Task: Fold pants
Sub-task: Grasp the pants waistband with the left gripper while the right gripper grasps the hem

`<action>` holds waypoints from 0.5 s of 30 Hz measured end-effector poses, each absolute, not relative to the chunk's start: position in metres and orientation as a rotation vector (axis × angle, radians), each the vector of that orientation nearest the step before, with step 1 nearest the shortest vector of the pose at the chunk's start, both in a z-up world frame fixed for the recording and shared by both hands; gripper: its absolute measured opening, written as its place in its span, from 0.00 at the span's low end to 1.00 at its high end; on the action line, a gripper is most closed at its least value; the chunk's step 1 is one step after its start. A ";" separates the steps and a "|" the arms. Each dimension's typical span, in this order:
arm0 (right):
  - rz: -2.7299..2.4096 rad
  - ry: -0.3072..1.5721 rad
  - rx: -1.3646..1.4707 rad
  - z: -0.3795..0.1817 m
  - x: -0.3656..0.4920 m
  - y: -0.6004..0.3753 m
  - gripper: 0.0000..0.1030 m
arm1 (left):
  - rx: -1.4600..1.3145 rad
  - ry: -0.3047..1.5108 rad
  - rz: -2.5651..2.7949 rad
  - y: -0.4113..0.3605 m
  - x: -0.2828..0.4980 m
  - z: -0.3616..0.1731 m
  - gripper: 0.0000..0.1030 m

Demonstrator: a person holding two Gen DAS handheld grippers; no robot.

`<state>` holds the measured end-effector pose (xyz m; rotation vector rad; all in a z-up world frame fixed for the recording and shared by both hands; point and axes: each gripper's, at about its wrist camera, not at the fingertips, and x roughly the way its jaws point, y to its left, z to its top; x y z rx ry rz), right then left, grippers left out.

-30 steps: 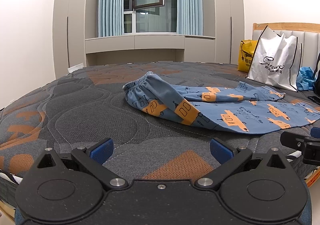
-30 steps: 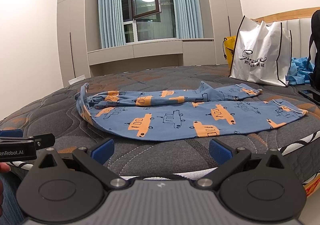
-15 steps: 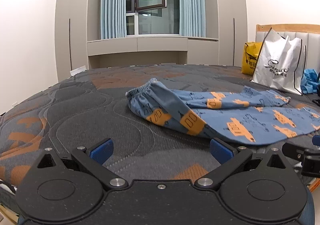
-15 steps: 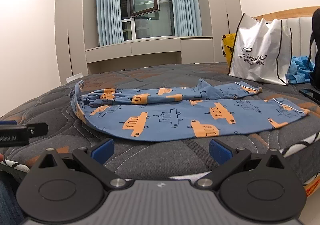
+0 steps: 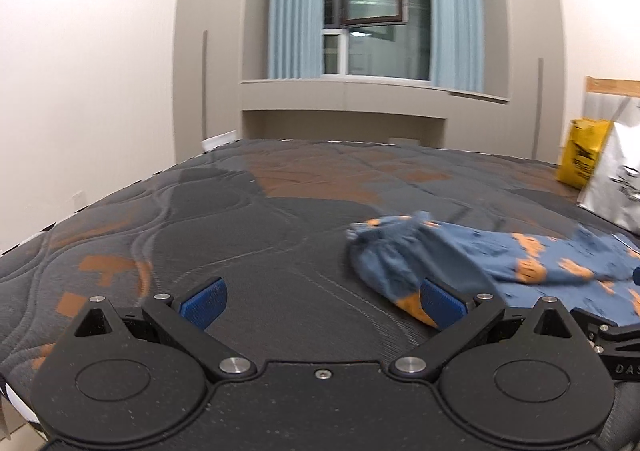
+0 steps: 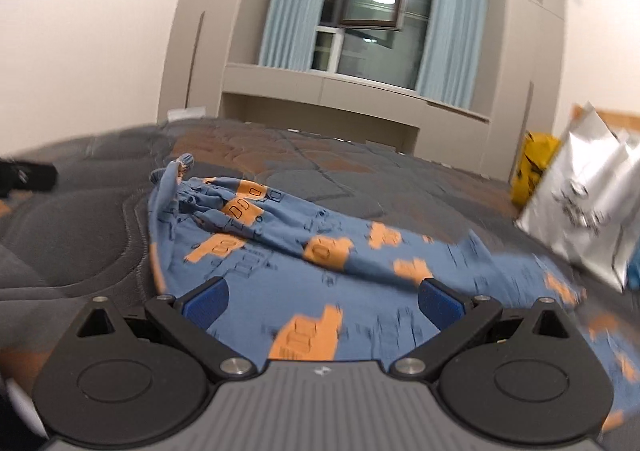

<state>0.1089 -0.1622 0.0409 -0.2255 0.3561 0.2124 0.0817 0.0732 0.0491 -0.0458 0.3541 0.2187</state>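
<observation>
Blue pants [image 6: 280, 251] with orange vehicle prints lie spread on the dark quilted mattress [image 5: 240, 235], waistband bunched at the left, legs running right. My right gripper [image 6: 322, 299] is open just over the near leg, with cloth showing between its blue pads [image 6: 206, 301]. In the left wrist view the pants [image 5: 460, 259] lie to the right, and my left gripper [image 5: 322, 299] is open over bare mattress, its right pad [image 5: 442, 301] at the waistband edge. The left gripper [image 6: 28, 177] shows as a dark shape at the far left of the right wrist view.
A white shopping bag [image 6: 588, 211] and a yellow bag [image 6: 536, 167] stand at the right near the wooden headboard [image 5: 612, 85]. Window, blue curtains and grey cabinets are beyond the bed. The mattress edge runs along the left side [image 5: 24, 247].
Both grippers have moved forward over the bed and swung left. The right one now hovers over the pants; the left one sits by the waistband. Both views are motion-blurred.
</observation>
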 end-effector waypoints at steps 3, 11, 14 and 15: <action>0.240 0.352 -0.262 0.044 0.135 -0.146 1.00 | -0.067 0.362 0.253 0.089 0.090 0.051 1.00; 0.342 0.383 -0.314 0.039 0.173 -0.101 1.00 | -0.093 0.374 0.291 0.115 0.102 0.050 1.00; 0.397 0.381 -0.348 0.032 0.167 -0.083 1.00 | -0.092 0.375 0.304 0.125 0.107 0.049 1.00; 0.413 0.376 -0.360 0.031 0.163 -0.076 1.00 | -0.093 0.376 0.308 0.127 0.109 0.049 1.00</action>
